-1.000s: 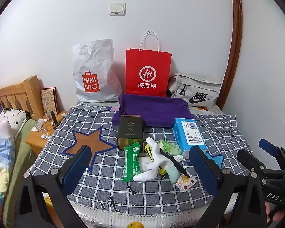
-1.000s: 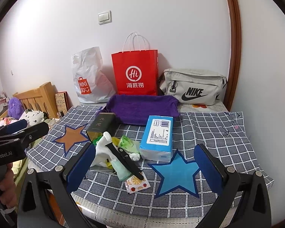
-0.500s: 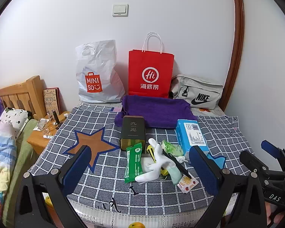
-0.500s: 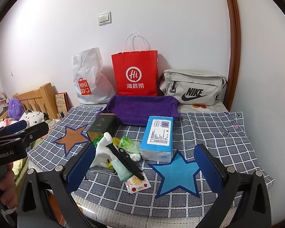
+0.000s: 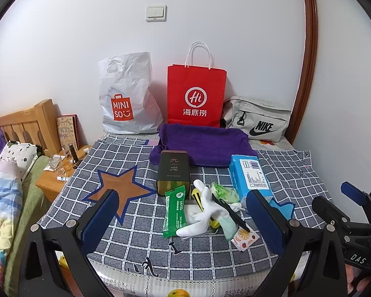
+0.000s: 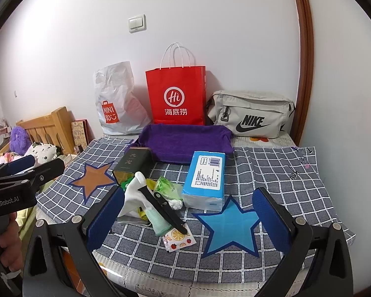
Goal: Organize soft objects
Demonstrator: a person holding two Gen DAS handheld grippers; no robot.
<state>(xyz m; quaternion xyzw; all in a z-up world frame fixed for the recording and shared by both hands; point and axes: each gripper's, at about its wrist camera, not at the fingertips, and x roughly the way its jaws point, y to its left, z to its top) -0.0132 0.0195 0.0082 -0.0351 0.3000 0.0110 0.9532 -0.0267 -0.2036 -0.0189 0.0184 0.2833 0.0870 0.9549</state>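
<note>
A pile of small items lies on the checked cloth [image 5: 126, 163]: a white glove [image 5: 205, 212] [image 6: 133, 193], a mint cloth [image 5: 228, 226] [image 6: 158, 220], a green packet [image 5: 174, 210], a black knife-like tool [image 6: 165, 208] and a fruit-print sachet [image 6: 178, 240]. Behind them sit a dark tin [image 5: 173, 170], a blue tissue pack [image 5: 249, 175] [image 6: 206, 175] and a folded purple towel [image 5: 202, 146] [image 6: 185, 143]. My left gripper [image 5: 181, 222] is open, short of the pile. My right gripper [image 6: 188, 219] is open too, nearer the blue star, holding nothing.
A white Miniso bag [image 5: 126, 99], a red paper bag [image 5: 195, 96] and a grey Nike bag [image 5: 259, 121] stand against the back wall. A wooden bedside stand [image 5: 59, 175] with small bottles and a bed with pillows lie to the left. A wall closes the right side.
The left gripper's view has drifted slightly, so the scene sits a little lower and to the right. Nothing on the cloth has moved, and both grippers stay open.
</note>
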